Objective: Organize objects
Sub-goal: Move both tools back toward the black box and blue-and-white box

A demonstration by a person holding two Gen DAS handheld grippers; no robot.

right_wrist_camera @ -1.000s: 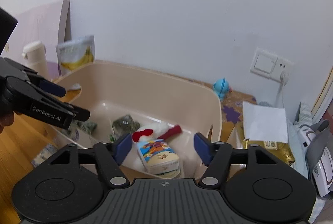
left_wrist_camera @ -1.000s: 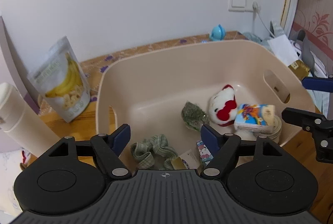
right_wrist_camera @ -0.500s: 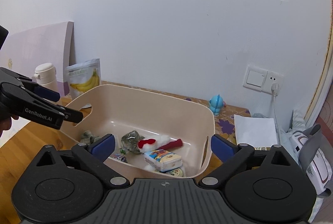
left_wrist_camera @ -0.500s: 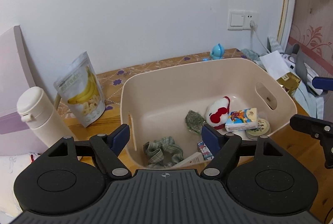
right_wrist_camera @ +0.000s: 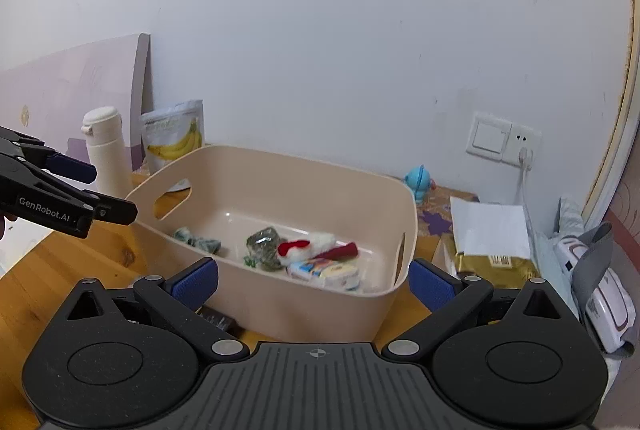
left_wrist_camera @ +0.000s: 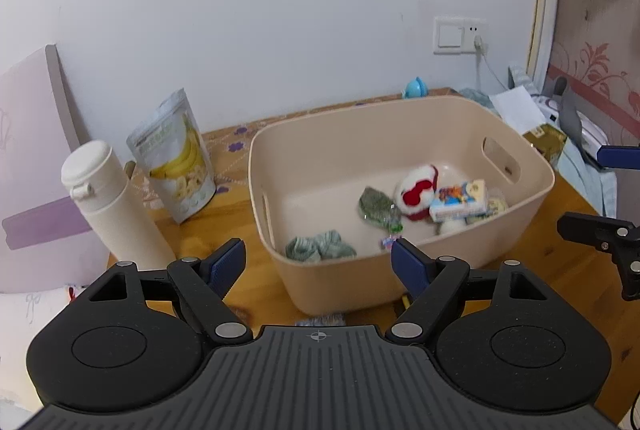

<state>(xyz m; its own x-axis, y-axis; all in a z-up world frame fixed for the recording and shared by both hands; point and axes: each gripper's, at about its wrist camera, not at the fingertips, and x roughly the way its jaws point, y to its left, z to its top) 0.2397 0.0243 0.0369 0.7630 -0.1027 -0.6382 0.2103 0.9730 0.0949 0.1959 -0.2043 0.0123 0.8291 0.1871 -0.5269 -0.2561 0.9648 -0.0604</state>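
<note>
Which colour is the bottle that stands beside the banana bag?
The bottle is cream white, cap included. The left wrist view shows it best.

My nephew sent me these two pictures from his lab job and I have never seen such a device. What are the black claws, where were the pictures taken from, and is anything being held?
Each picture comes from a camera fixed on a hand-held two-finger gripper, looking forward along its fingers. One shows the left gripper, the other the right gripper. Both are open and hold nothing. On the wooden table stands a beige bin holding a white and red plush toy, a green scrunchie and small packets. Beside the bin stand a banana chip bag and a white bottle.
</note>
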